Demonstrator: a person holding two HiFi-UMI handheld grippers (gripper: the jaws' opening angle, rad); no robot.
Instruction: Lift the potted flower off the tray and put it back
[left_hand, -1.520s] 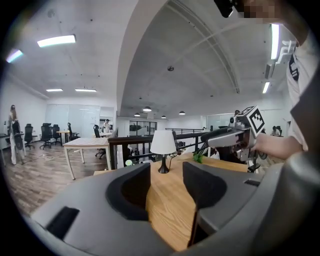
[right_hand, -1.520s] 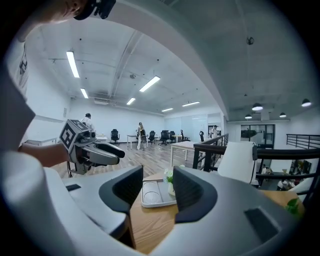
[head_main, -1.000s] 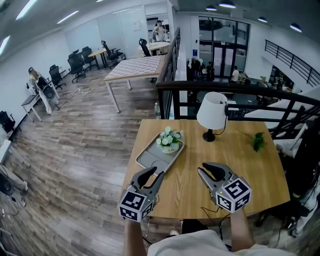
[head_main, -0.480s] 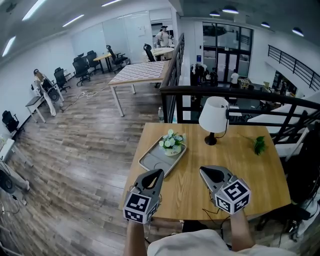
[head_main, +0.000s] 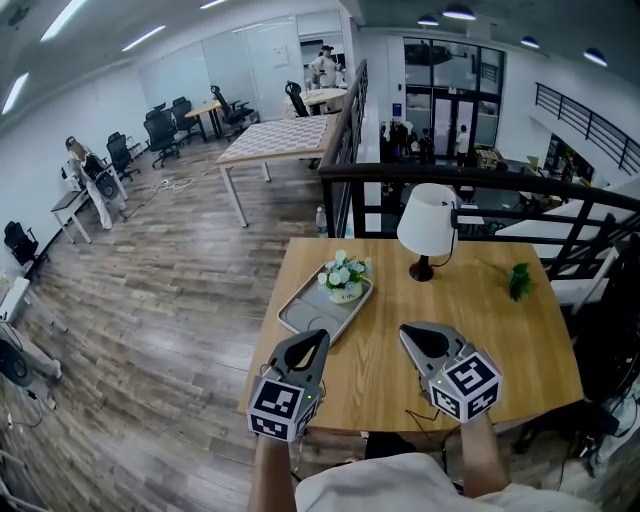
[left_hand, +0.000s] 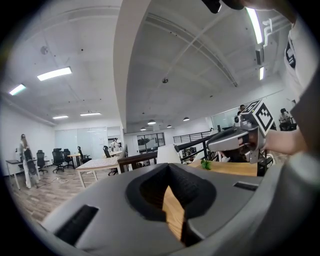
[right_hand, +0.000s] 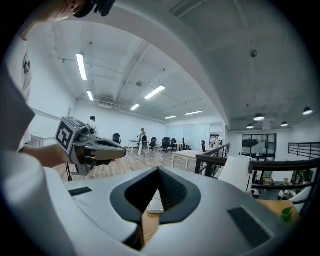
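The potted flower (head_main: 344, 275), white and green blooms in a small pale pot, stands at the far end of the grey tray (head_main: 308, 314) on the wooden table (head_main: 500, 340). My left gripper (head_main: 318, 338) hovers over the table's near left edge, just short of the tray, shut on nothing. To its right, my right gripper (head_main: 408, 333) is shut and empty too. In the left gripper view the jaws (left_hand: 172, 197) meet, with only table wood behind them. The right gripper view shows its closed jaws (right_hand: 159, 192), with a pale bit of the tray (right_hand: 156, 205) beyond.
A white-shaded table lamp (head_main: 427, 226) stands behind the flower at the table's far side. A green sprig (head_main: 517, 282) lies at the far right. A dark railing (head_main: 480, 180) runs behind the table. Wooden floor drops away at the left.
Both grippers' jaws have closed from slightly apart to shut. The hands have hardly moved; the head view has shifted a little.
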